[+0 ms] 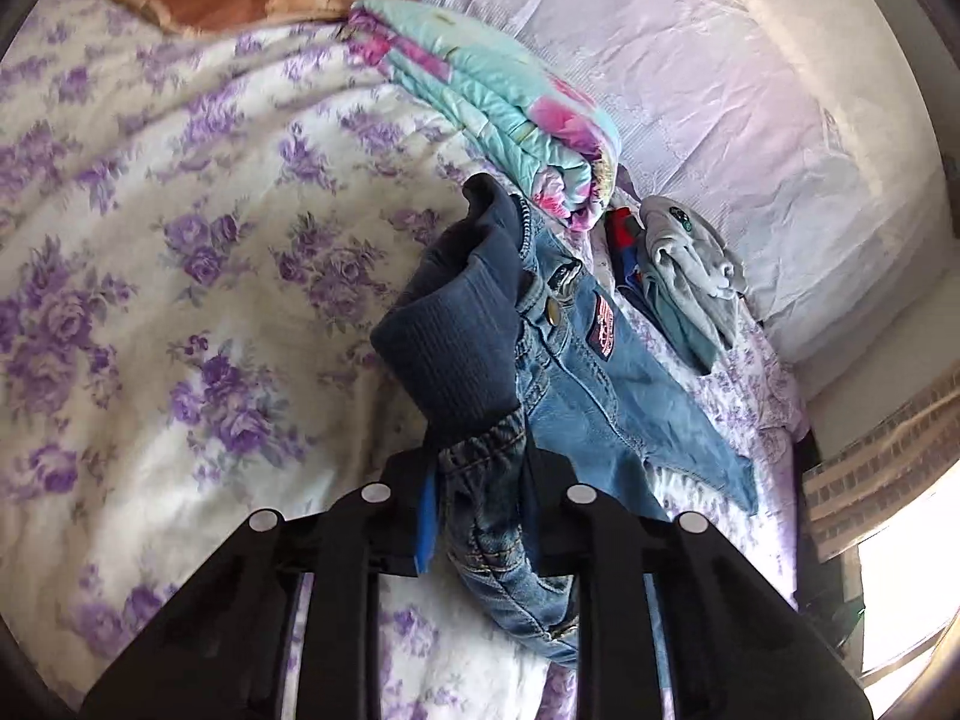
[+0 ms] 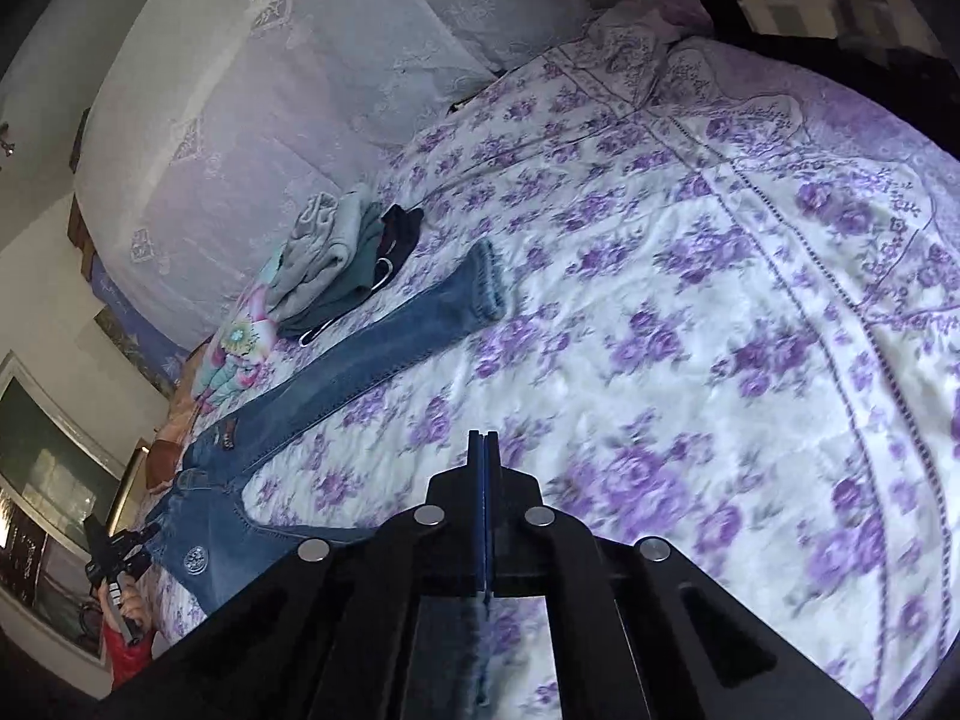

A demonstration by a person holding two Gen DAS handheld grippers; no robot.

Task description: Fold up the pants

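Fingers of the left gripper (image 1: 480,516) pinch the jeans (image 1: 576,360) waistband; the right gripper (image 2: 483,510) fingers press together on denim. One leg stretches long across the purple flowered bedspread (image 2: 690,300) toward the pillows (image 2: 240,120).

Pants (image 2: 336,372) lie on the bedspread (image 2: 690,330), waistband bunched between my left fingers (image 1: 534,480), one leg stretching away toward the pillows (image 2: 270,90). Folded quilt (image 1: 498,102) beyond the waistband, against the pillows. Small clothes pile (image 2: 336,252) beside the quilt, next to the leg's far end. My right gripper (image 2: 483,450) sits over bedspread, right of the pants.
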